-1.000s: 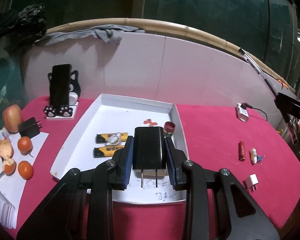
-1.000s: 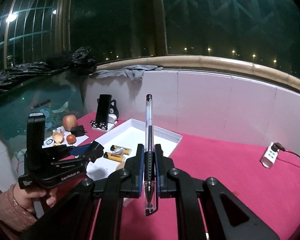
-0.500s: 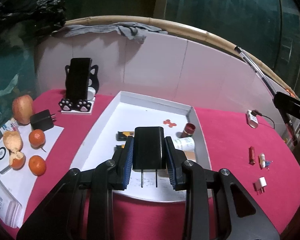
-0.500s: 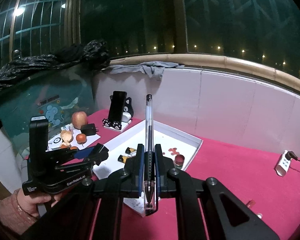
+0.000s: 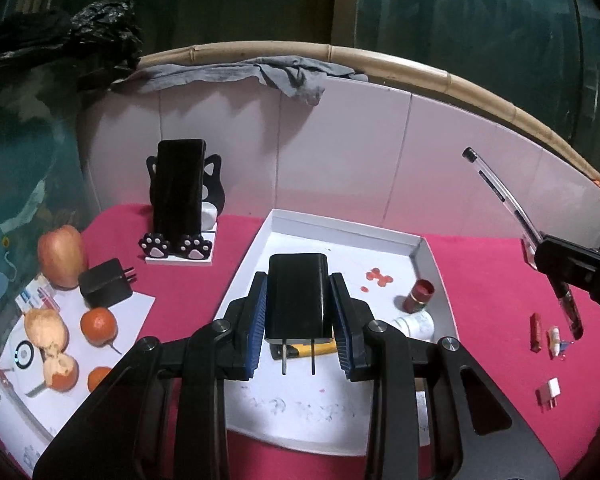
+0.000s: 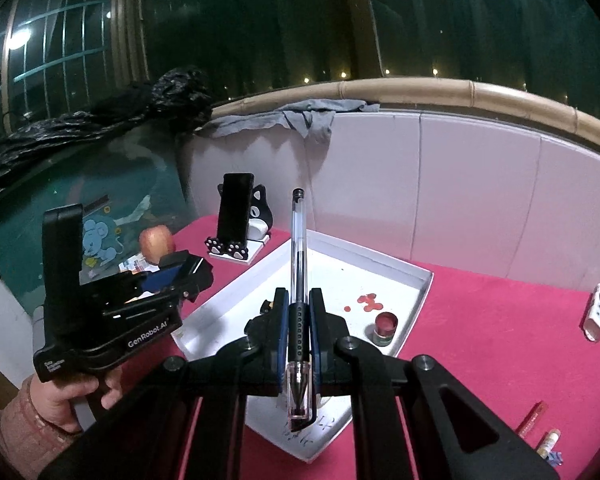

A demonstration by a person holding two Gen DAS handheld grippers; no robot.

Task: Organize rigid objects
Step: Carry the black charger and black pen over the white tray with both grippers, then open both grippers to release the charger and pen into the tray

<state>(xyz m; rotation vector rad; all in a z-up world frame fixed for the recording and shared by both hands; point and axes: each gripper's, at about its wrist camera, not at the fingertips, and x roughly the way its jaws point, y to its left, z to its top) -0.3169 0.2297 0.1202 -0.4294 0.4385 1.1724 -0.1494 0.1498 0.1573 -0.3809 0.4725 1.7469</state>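
Observation:
My left gripper (image 5: 299, 322) is shut on a black plug adapter (image 5: 298, 296), prongs pointing back at me, above the near half of the white tray (image 5: 440, 276). My right gripper (image 6: 298, 334) is shut on a clear pen (image 6: 299, 264) that stands nearly upright, over the tray's (image 6: 424, 292) near corner. The right gripper with the pen (image 5: 512, 208) shows at the right edge of the left wrist view. A hand holds the left gripper (image 6: 180, 276) at the left of the right wrist view. In the tray lie a small red jar (image 5: 420, 295), a yellow-black item (image 5: 300, 351) and red spots.
A phone on a cat stand (image 5: 180, 200), an apple (image 5: 60, 256), oranges (image 5: 98, 326) and a second black adapter (image 5: 106, 282) sit left of the tray. Small items (image 5: 536, 332) and a white plug (image 5: 550, 390) lie on the red cloth at right. A white power strip (image 6: 596, 314) lies far right.
Both grippers have moved across the table with their loads still held; the tray and phone stand have shifted right in both views, and the right gripper with the pen has come into the left wrist view.

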